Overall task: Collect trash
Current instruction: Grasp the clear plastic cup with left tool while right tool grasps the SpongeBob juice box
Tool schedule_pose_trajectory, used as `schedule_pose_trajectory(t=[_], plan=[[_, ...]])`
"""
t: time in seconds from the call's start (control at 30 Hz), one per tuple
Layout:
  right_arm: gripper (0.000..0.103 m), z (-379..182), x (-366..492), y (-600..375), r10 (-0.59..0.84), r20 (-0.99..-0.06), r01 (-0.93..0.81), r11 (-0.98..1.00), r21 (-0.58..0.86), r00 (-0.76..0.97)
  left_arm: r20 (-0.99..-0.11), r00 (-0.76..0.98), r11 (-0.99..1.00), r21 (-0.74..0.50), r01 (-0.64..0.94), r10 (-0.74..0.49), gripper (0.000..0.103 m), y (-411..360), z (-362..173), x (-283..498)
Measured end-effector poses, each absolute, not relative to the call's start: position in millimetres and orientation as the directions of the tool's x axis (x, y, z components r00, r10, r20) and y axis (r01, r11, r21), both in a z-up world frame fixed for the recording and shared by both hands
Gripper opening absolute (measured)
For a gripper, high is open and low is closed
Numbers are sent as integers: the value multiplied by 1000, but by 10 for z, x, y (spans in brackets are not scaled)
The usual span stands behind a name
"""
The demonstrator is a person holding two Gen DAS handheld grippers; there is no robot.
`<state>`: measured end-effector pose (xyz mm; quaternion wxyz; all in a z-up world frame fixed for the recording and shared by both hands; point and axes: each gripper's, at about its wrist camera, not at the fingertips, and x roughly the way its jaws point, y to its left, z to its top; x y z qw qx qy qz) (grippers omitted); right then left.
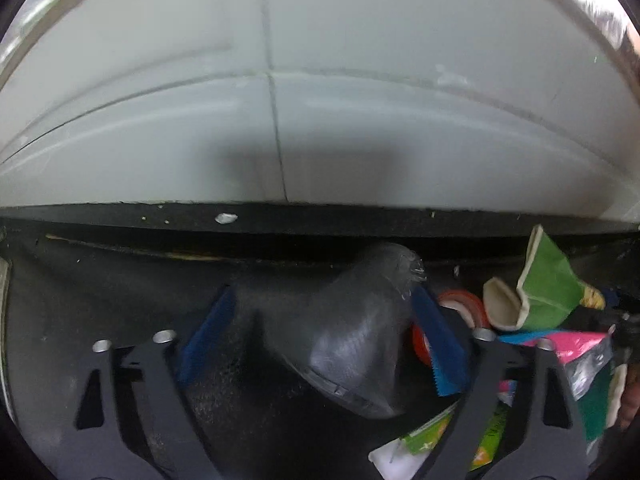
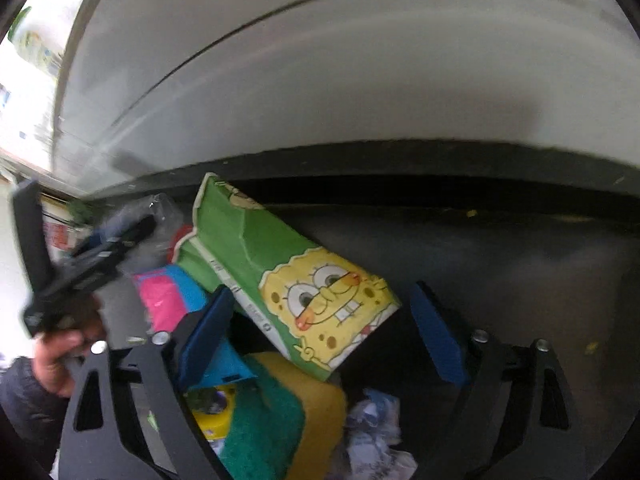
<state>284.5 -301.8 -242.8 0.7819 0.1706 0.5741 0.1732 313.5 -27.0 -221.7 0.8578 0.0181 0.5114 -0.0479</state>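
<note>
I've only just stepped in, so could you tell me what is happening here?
A person with a gripper in each hand is gathering trash in a black bin against a pale wall. The left gripper straddles a crumpled clear plastic cup, jaws apart and not yet pressing it. The right gripper hangs open over the heap, a green SpongeBob carton between its fingers, above a green-and-yellow sponge.

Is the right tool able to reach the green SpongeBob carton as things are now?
Probably yes. The right tool is open, and the green SpongeBob carton lies on top of the pile with its lower corner already between the blue pads. Nothing covers it; the sponge lies underneath.
</note>
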Motion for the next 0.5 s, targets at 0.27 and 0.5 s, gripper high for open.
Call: schedule_pose_trajectory(t=[0.27, 0.5], plan=[[60, -2117, 2695, -3035, 461, -824, -114, 886, 450, 329, -875, 475, 994, -52, 93, -90, 39, -202, -2032, 2958], [60, -1561, 2306, -3076, 326, -818, -135, 945, 299, 473, -871, 489, 998, -17, 66, -47, 38, 43, -1490, 2657]])
